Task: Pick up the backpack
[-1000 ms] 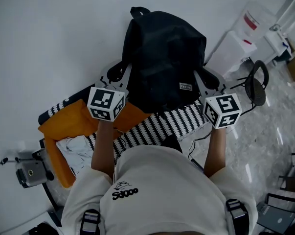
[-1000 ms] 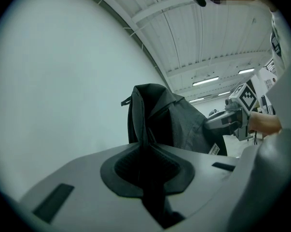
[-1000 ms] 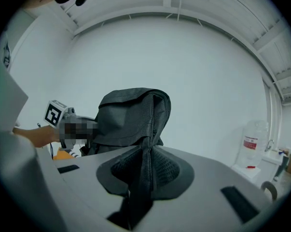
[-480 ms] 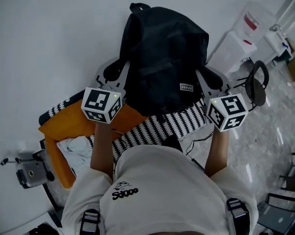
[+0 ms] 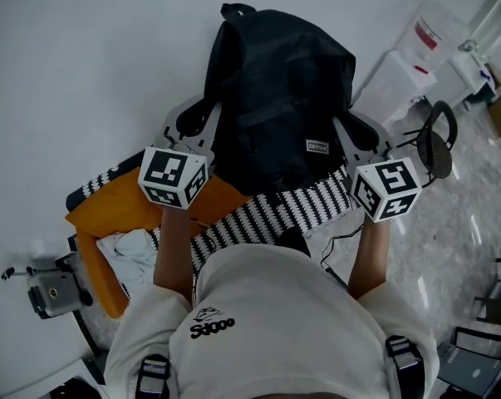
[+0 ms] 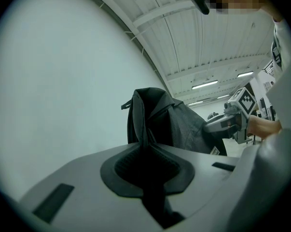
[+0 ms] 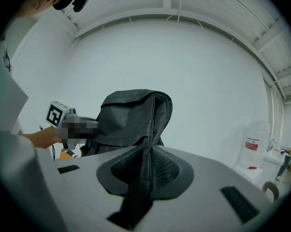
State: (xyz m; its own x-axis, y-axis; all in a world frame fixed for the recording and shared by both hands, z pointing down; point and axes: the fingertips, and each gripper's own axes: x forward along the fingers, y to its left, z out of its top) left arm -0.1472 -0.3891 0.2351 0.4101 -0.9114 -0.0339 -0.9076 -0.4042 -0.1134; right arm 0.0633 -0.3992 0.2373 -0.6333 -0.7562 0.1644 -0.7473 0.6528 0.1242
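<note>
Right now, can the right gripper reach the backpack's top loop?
Probably not yet: the right gripper is clamped on the backpack's side fabric. The top loop sits unobstructed beyond it, but it must let go first.

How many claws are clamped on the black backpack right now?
2. The left claw pinches the black fabric backpack's edge at the head view's left; the right claw pinches its opposite edge. No others show.
</note>
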